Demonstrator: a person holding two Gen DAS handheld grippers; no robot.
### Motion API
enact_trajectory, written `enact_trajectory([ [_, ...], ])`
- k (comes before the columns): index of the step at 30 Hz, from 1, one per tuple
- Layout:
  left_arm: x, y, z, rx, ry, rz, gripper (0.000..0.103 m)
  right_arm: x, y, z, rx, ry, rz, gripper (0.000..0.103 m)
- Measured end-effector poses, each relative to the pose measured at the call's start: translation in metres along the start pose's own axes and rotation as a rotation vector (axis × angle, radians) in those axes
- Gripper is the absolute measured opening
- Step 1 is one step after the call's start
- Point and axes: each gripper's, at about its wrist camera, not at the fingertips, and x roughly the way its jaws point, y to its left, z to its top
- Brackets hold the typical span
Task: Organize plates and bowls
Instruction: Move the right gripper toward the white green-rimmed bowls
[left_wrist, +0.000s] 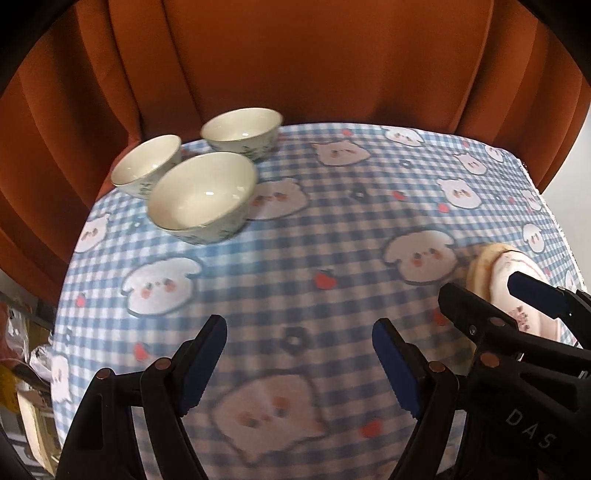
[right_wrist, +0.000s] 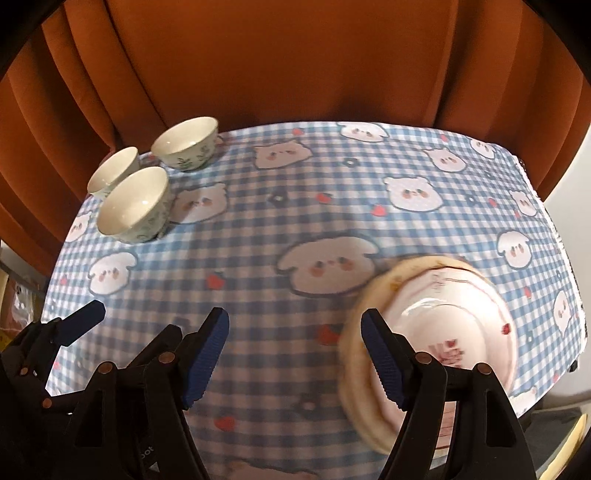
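Three white bowls with green leaf print stand close together at the table's far left: one at the back, one at the left edge, one nearest. A white plate with red print lies on a wider beige plate at the right. My left gripper hovers open over bare cloth, empty. My right gripper is open and empty too. Its right finger shows in front of the plate stack's left rim.
The table wears a blue checked cloth with cartoon animals. An orange curtain hangs right behind its far edge. Cluttered items lie below the table's left side. The two grippers are side by side, close together.
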Motion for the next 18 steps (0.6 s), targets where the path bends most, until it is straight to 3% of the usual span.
enact_trajectory([
  [8, 0.008, 0.059, 0.022, -0.003, 0.017, -0.007, 0.082, 0.015, 0.057, 0.016, 0.033, 0.007, -0.008, 0.077],
  [18, 0.022, 0.109, 0.062, -0.085, -0.001, 0.026, 0.082, 0.032, 0.103, 0.068, 0.013, -0.016, 0.001, 0.079],
])
